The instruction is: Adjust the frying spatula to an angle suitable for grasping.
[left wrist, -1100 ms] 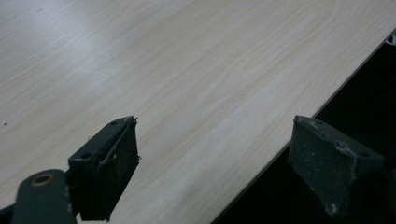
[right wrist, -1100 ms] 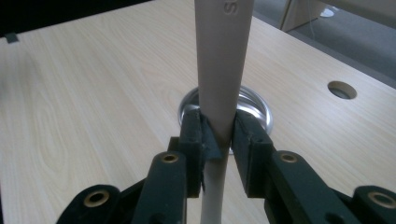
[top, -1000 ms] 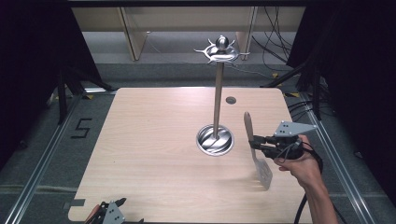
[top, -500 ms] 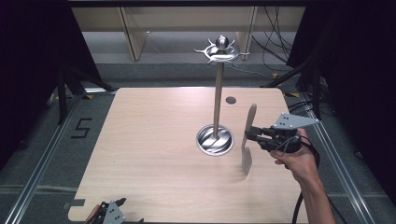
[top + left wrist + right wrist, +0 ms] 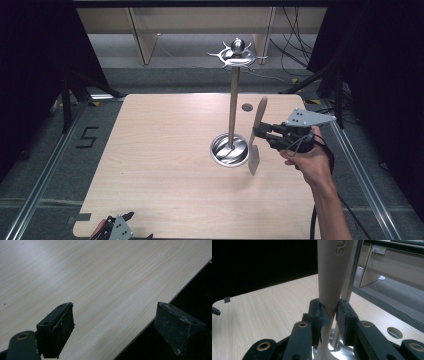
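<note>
A beige spatula hangs upright, handle end up, just right of the metal stand with its round base and hooked crown. My right gripper is shut on the spatula's narrow neck and held by a hand from the right. In the right gripper view the spatula rises between the pads, with the stand's pole close behind it. My left gripper lies at the table's near left edge. Its jaws stand wide open over bare wood.
The wooden table has a small round hole near its far right side, also seen as the hole beside my right gripper. Metal rails run along both sides of the table. Cables lie on the floor at the back right.
My right gripper has carried the spatula up and away from the person, closer to the stand's pole. The left gripper has stayed where it lay.
</note>
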Tool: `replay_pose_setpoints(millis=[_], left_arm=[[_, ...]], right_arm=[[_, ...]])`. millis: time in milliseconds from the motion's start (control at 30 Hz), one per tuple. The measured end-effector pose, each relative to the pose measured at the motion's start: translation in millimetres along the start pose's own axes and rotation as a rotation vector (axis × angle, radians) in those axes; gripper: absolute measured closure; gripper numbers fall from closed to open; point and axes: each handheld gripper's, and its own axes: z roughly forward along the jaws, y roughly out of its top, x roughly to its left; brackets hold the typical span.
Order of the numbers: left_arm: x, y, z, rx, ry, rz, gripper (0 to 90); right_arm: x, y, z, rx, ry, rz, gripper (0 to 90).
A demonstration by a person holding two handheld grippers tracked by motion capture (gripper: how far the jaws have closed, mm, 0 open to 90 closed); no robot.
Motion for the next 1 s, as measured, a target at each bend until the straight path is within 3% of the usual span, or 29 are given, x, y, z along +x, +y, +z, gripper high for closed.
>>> replay_pose_setpoints(millis=[100,167,233,267,367,400,433,500,533,733,800,933,1000], left_arm=[[1.5,1.0,-1.5,0.032,-0.004,0.023,15.1],[0.6,0.3,-0.5,0.026,-0.002,0.027,15.1],[0.5,0.3,-0.2,0.021,-0.004,0.03,15.1],[0.5,0.3,-0.2,0.019,-0.003,0.028,15.1],[0.6,0.4,-0.7,0.024,-0.001,0.027,15.1],[0.7,0.4,-0.6,0.023,-0.001,0.026,15.1],[0.8,0.4,-0.5,0.023,0.0,0.024,15.1],[0.8,0.3,-0.6,0.024,0.001,0.026,15.1],[0.8,0.1,-0.3,0.02,-0.001,0.028,15.1],[0.8,0.4,-0.8,0.022,-0.003,0.028,15.1],[0.8,0.4,-0.7,0.023,-0.003,0.029,15.1],[0.8,0.4,-0.7,0.022,-0.004,0.03,15.1],[0.8,0.4,-0.8,0.024,-0.002,0.029,15.1]], right_arm=[[-2.4,9.3,0.3,-0.014,-0.019,-0.023,75.1],[-1.4,16.1,-0.9,-0.006,-0.04,-0.018,75.0],[-3.1,23.1,-1.0,-0.004,-0.06,-0.046,75.0],[-2.5,25.8,0.0,-0.006,-0.044,-0.022,75.0],[-4.7,34.5,0.1,-0.01,-0.086,-0.053,75.0],[-4.4,37.2,0.1,0.005,-0.067,-0.039,75.0],[-4.2,39.6,0.8,-0.005,-0.089,-0.041,75.0],[-6.5,44.3,2.0,0.002,-0.082,-0.057,75.0],[-6.2,46.1,2.9,-0.001,-0.108,-0.054,75.0],[-6.5,55.3,5.3,0.024,-0.092,-0.055,75.1],[-7.5,57.3,6.3,0.028,-0.112,-0.068,75.0],[-6.9,60.1,9.5,0.049,-0.097,-0.047,75.0],[-8.0,60.8,11.8,0.045,-0.108,-0.065,75.0]])
